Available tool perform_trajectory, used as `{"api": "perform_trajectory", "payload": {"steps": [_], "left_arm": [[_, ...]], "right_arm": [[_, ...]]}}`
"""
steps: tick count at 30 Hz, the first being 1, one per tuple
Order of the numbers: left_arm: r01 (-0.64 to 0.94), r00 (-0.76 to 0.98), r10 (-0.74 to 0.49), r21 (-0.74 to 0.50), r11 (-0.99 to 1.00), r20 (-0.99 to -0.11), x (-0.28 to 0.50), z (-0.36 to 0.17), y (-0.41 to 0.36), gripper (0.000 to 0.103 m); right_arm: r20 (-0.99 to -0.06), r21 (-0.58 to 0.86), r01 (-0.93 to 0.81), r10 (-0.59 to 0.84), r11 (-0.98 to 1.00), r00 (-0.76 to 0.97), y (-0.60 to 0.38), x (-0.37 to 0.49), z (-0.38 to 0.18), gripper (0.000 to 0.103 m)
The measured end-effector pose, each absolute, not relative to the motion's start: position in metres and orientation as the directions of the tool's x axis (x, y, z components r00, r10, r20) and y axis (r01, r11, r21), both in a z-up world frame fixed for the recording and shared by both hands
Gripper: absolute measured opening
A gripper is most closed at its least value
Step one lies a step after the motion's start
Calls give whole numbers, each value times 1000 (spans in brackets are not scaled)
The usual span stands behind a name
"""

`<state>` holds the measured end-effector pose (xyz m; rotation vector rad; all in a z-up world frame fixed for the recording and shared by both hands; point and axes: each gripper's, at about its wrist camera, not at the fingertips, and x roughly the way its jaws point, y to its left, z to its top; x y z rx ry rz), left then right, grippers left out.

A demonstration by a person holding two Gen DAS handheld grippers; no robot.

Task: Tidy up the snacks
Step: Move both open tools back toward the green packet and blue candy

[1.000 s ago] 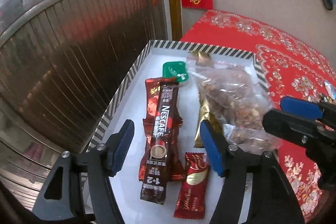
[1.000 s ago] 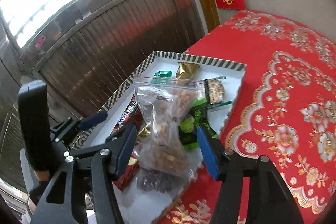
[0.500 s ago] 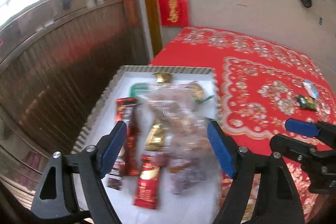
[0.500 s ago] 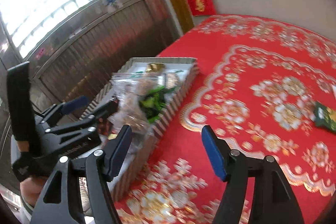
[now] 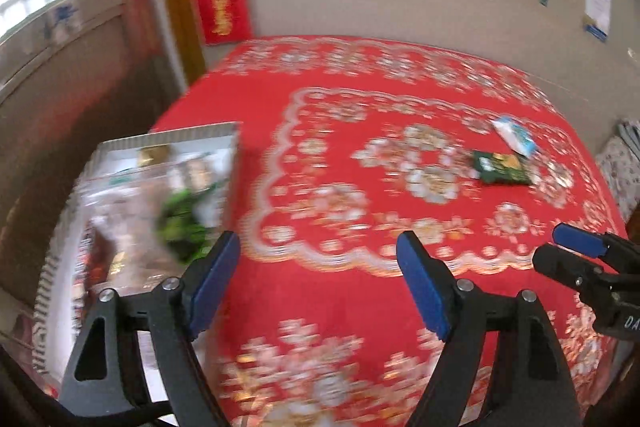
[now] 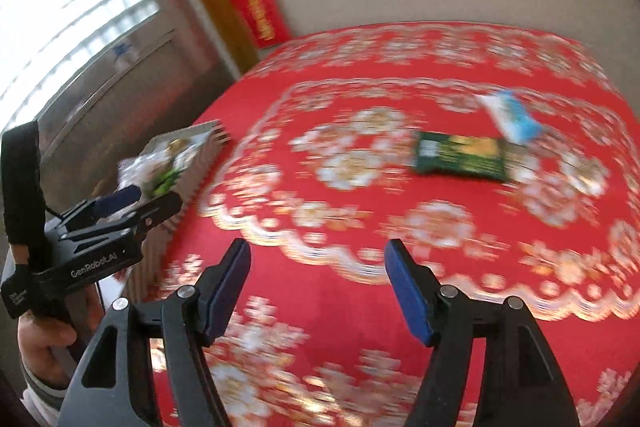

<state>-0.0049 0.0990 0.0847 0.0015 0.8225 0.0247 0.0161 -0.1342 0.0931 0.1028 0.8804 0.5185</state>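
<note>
Both tools are empty and spread wide: the left gripper hangs over the red tablecloth just beside the tray, and the right gripper hangs over the cloth's near middle, aimed toward the far right corner. The tray sits at the table's left edge, holding a clear bag and a green packet among other wrappers that are too blurred to name.

Two snacks are not in the tray: a dark green packet lying flat toward the far right of the table, and a white and blue packet touching or overlapping its far right end. The step in hand looks like reaching for one of these.

To do it well, the right gripper should come down over the green packet's short width, fingers kept spread until they straddle it, then press low against the cloth so the flat wrapper buckles up into the pinch. Approaching from the near left end would avoid nudging the white and blue packet toward the table's far edge
</note>
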Motion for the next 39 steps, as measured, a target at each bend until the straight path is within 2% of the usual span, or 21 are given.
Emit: {"api": "perform_trajectory", "payload": {"steps": [4, 14, 18, 23, 32, 36, 39], "left_arm": [[28, 652, -35, -22, 999, -757, 14, 80, 65, 81], [186, 598, -110, 5, 983, -794, 64, 68, -9, 81], [173, 571, -120, -24, 985, -812, 76, 58, -15, 81], [142, 576, -83, 0, 990, -813, 78, 56, -7, 81], [102, 578, -59, 0, 995, -814, 75, 56, 19, 81], [93, 572, -58, -5, 996, -818, 74, 54, 24, 81], [86, 575, -62, -15, 996, -816, 73, 54, 28, 81]], "right_arm": [[-723, 291, -321, 427, 901, 544, -173, 24, 89, 71], [-742, 271, -242, 363, 932, 564, -234, 53, 86, 71], [-722, 320, -292, 432, 901, 540, -242, 69, 91, 71], [-666, 457, -348, 574, 819, 476, -233, 111, 94, 72], [-727, 458, -351, 571, 817, 380, -188, 186, 69, 74], [-762, 456, -302, 543, 837, 353, -190, 191, 53, 74], [-739, 532, -286, 602, 797, 303, -195, 168, 51, 74]]}}
